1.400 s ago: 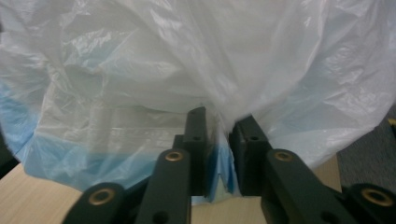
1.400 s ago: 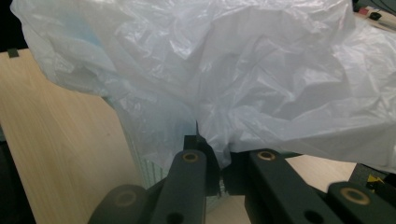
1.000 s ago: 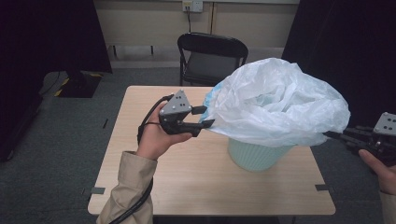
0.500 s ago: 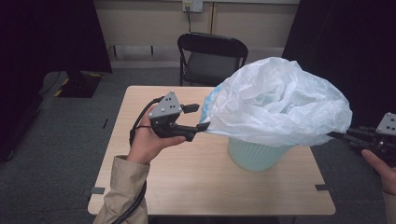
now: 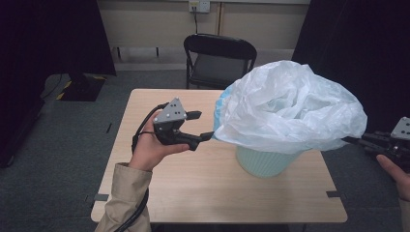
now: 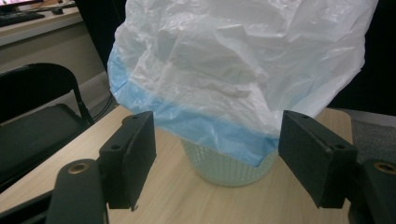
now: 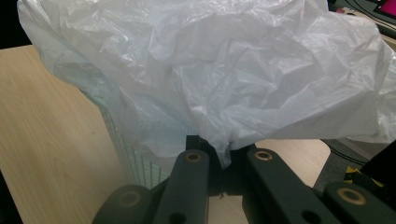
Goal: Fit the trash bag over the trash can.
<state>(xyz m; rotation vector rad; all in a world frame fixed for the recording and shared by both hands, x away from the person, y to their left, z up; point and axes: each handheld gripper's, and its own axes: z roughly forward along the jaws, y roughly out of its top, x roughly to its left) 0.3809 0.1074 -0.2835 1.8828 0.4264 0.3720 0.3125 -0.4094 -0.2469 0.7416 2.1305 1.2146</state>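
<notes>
High view: white bin liner (image 5: 290, 108) draped over the mint basket (image 5: 266, 162) on the bench (image 5: 145, 169); left gripper (image 5: 203, 126), jaws just opening, empty beside its rim. Left gripper view: rim unhooked; liner may slip off. Right gripper view: right gripper (image 7: 224, 161) pinches liner; a pull could tip the basket.

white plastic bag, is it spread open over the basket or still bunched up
Spread open. The white plastic bag billows wide over the pale green mesh basket; the right gripper pinches one edge, the left gripper has just been opening, nothing between its jaws.
</notes>
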